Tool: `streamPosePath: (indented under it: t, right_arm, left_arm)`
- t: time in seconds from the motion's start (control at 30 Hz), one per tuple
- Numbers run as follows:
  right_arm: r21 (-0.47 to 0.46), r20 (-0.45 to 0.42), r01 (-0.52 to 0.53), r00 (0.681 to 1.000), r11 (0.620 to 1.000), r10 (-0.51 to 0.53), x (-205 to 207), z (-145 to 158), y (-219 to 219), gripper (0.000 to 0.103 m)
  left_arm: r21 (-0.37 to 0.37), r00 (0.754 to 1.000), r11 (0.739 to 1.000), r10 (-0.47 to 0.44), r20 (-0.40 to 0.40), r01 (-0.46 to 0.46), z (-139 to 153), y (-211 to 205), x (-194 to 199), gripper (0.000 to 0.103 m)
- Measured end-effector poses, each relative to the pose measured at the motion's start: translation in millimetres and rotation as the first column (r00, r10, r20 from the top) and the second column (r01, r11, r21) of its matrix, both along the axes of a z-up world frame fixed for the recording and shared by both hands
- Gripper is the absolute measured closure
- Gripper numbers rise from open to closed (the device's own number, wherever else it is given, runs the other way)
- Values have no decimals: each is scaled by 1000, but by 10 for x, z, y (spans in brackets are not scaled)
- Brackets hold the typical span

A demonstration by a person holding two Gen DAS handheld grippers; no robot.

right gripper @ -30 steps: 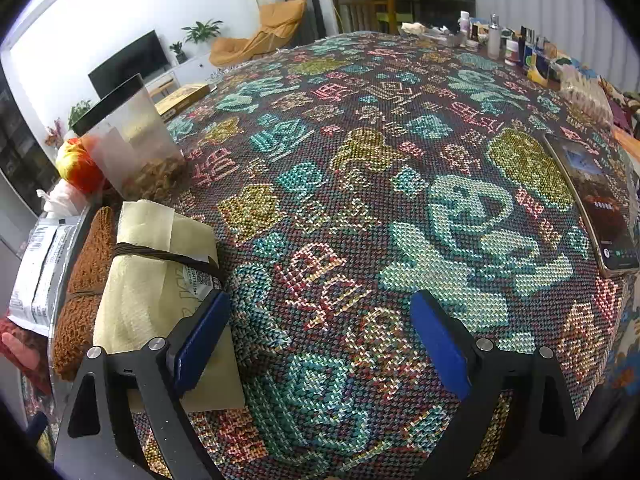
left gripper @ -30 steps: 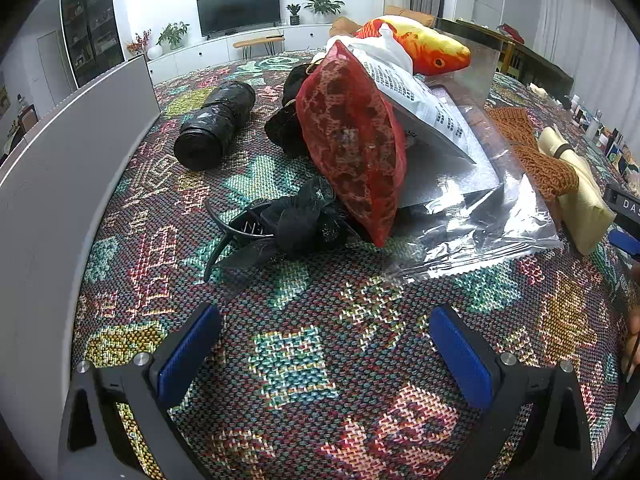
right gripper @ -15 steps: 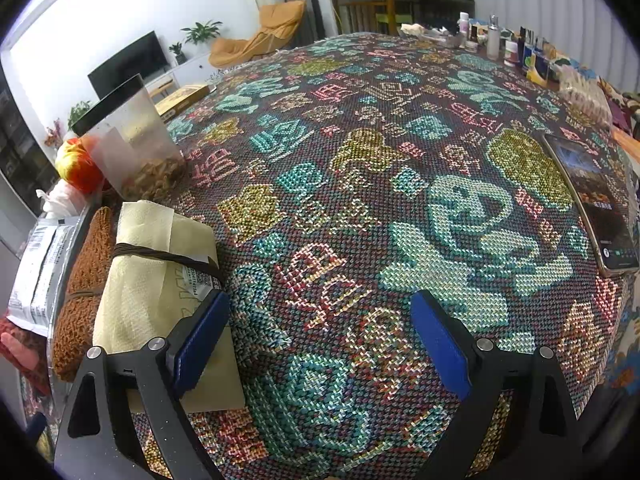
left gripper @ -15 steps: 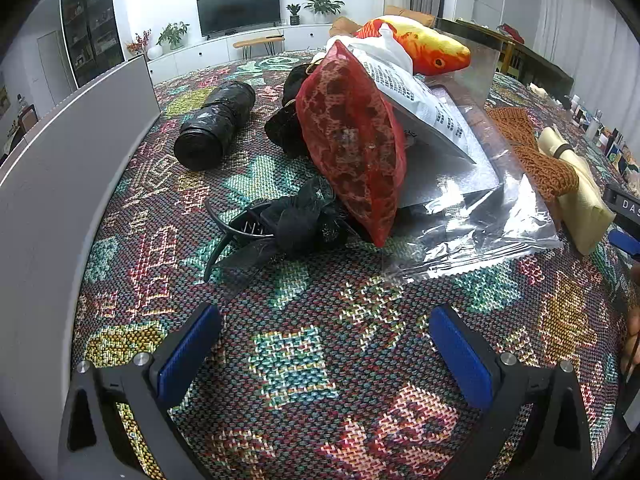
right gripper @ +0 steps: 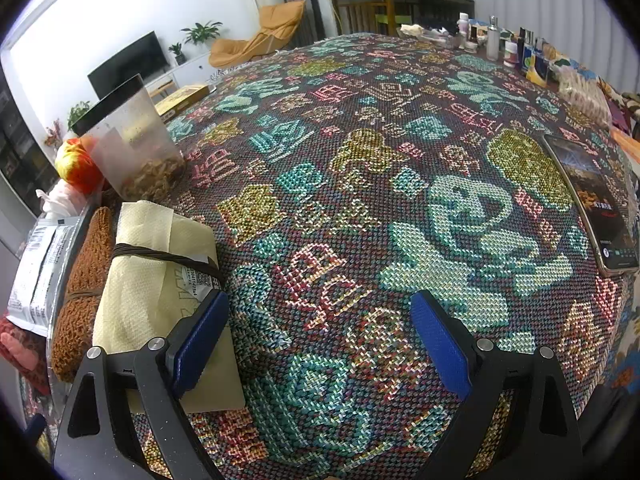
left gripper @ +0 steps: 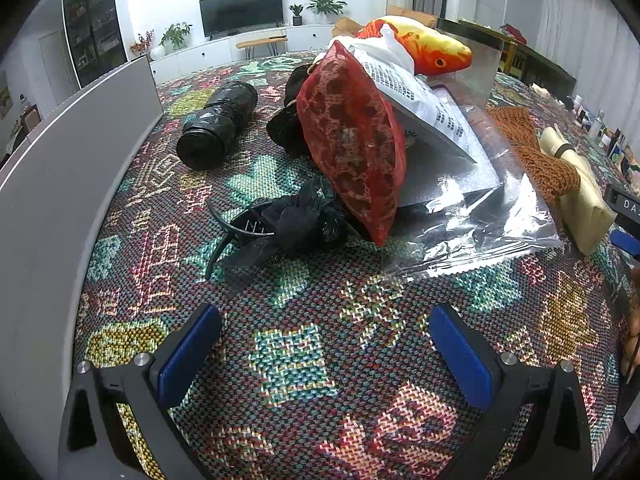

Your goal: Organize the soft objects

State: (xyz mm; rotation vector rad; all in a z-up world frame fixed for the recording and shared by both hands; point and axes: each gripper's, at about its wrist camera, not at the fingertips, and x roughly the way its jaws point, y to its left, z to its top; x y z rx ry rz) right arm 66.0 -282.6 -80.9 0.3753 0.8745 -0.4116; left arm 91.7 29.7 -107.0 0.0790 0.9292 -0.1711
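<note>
In the left wrist view a red mesh bag [left gripper: 352,140] leans on a white printed pouch [left gripper: 412,92]. An orange fish plush [left gripper: 420,46] lies behind them. A black fabric hair clip [left gripper: 280,224] lies in front, and a black roll [left gripper: 218,126] to the left. A clear plastic bag [left gripper: 472,224], an orange knit piece [left gripper: 532,152] and a tied cream cloth [left gripper: 580,196] lie to the right. My left gripper [left gripper: 324,356] is open and empty, short of the clip. My right gripper [right gripper: 320,340] is open and empty, its left finger beside the cream cloth [right gripper: 160,276] and orange knit [right gripper: 84,280].
A grey panel [left gripper: 60,184] borders the patterned tablecloth [left gripper: 304,320] on the left. In the right wrist view a clear container [right gripper: 132,140] stands at the left, a phone [right gripper: 592,204] lies at the right, and bottles [right gripper: 504,44] line the far edge.
</note>
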Motion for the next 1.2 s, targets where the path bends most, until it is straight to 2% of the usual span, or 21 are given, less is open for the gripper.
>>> streamPosePath:
  t: [0.13,0.27,0.33,0.47,0.53,0.57,0.63,0.7,0.73,0.8,0.87,0.93,0.97,1.03,1.1,1.13,1.2]
  right_arm:
    - [1,-1,0,1000,1000,0,1,-1,-2,9]
    - [0,-2,0,1000,1000,0,6,-5,-5,9]
    - [0,-2,1,1000,1000,-1,5,-5,-5,9]
    - [4,-1,1,1000,1000,-1,5,-4,-15,9]
    - [57,18,-5,1000,998,4,-15,29,-85,9]
    - [128,71,-9,997,992,0,-76,71,-171,10]
    - [207,135,-24,991,978,-4,-152,152,-296,10]
    - [199,131,-109,988,974,84,-120,281,-316,10]
    - [211,131,-201,976,957,176,-67,361,-288,10]
    - [252,121,-321,946,913,299,34,411,-188,10]
    - [282,45,-412,908,866,418,214,356,-12,10]
    - [360,15,-458,874,813,486,377,207,99,10]
    - [376,8,-466,866,801,500,430,156,119,11]
    - [375,-17,-481,851,793,524,521,77,138,15]
    - [431,6,-492,840,757,542,576,47,59,55]
    - [471,23,-488,839,735,543,596,49,16,55]
    - [473,19,-482,842,737,539,655,134,-101,67]
  left_arm:
    - [-7,1000,1000,-16,-8,16,-7,7,-50,0]
    - [-35,998,999,-43,-54,42,54,111,-103,0]
    - [-112,999,994,-9,-52,3,170,301,-143,0]
    - [-219,997,973,76,17,-71,568,627,25,0]
    - [-203,995,976,91,43,-80,754,684,236,0]
    - [-186,994,979,92,51,-81,812,696,337,0]
    - [-144,995,986,92,46,-85,879,725,599,0]
    - [-133,995,986,103,16,-100,879,784,836,1]
    - [-139,995,985,100,2,-99,862,802,952,1]
    - [-128,996,988,86,-27,-88,775,783,1145,1]
    - [-106,997,992,58,-60,-64,676,711,1332,3]
    - [-92,995,994,43,-86,-51,596,671,1495,5]
    - [-89,995,995,46,-94,-54,552,649,1546,6]
    - [-96,992,993,60,-115,-71,478,652,1666,6]
    - [-95,989,992,72,-129,-84,416,668,1765,6]
    - [-99,988,991,79,-132,-93,389,689,1801,7]
    - [-130,983,984,98,-158,-119,310,751,1862,10]
